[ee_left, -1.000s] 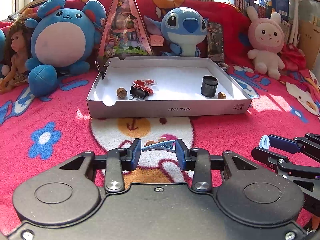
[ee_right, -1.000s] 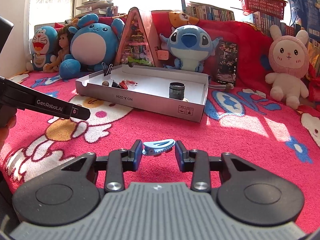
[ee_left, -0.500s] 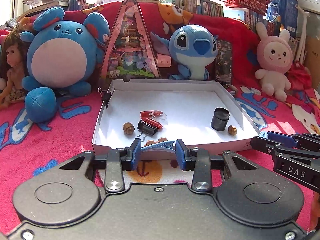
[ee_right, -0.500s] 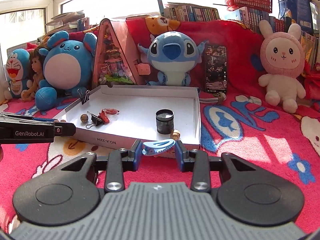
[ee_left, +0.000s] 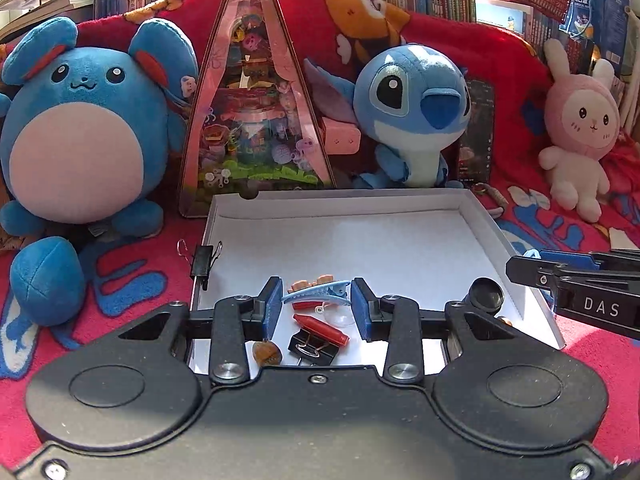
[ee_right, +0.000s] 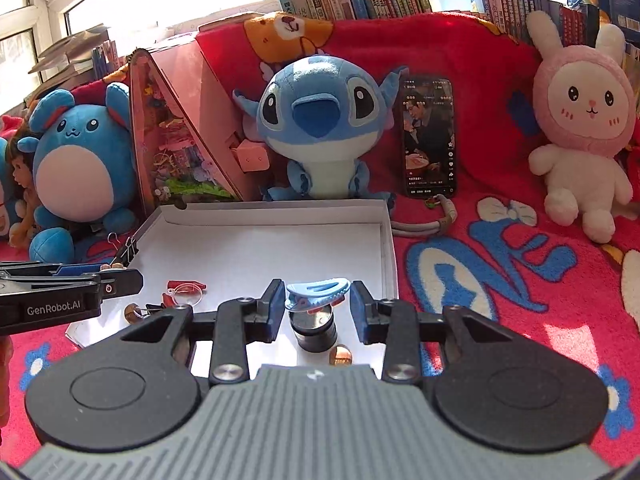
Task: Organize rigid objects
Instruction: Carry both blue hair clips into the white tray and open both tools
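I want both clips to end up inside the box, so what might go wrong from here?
1. The left tool grips its blue hair clip only by its ends; it may twist loose.
2. The right tool holds its clip right above the black jar; dropped here, it would likely hit the jar and bounce.
3. The white box is shallow, so a bouncing clip may skip out.

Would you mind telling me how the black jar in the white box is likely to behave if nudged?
The black jar stands upright and squat, so it probably slides rather than tips. Knocked over, its round wall would likely roll. It may bump the small brown bead beside it.
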A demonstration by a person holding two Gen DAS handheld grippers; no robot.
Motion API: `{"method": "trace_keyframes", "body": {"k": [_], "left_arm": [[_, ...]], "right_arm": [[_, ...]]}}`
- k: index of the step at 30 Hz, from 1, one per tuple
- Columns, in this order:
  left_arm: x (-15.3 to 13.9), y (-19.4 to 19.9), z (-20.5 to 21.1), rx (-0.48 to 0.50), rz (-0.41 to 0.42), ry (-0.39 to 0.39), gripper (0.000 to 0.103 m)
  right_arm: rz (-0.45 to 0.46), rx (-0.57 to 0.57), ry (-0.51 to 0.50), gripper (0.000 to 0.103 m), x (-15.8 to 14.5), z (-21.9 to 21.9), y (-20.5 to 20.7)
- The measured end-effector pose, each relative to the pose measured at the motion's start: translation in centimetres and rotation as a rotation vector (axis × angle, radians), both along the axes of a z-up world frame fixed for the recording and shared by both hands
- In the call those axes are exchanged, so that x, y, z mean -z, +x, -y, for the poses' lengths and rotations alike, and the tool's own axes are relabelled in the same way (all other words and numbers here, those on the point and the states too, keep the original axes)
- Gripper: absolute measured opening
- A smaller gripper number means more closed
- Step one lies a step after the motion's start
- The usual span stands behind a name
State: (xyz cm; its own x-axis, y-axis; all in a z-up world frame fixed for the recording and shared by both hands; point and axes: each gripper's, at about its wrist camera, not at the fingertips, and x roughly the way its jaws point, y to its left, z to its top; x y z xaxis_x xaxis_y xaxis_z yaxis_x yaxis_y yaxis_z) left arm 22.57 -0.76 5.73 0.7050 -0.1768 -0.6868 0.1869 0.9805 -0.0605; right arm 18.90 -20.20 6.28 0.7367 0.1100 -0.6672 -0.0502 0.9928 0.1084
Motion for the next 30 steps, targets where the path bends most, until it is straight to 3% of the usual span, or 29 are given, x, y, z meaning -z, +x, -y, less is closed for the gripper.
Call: {"method": "trace_keyframes", "body": {"k": [9,19,30], "left_arm": [[2.5,4.8,0.5,-0.069,-0.068,-0.003,0.035],[4.5,5.9,0.3,-0.107,-0.086,0.017,0.035],[5.8,6.0,0.5,-0.107,-0.085,0.033,0.036]], "right_arm": [[-0.151,0.064,0.000,0.040,2.7,-0.6,6.4],[-0.201,0.075,0.009,0.041,5.3,-1.5,8.2],[-0.212,0.062,-0.016,0.041,6.1,-1.9,8.5]]}}
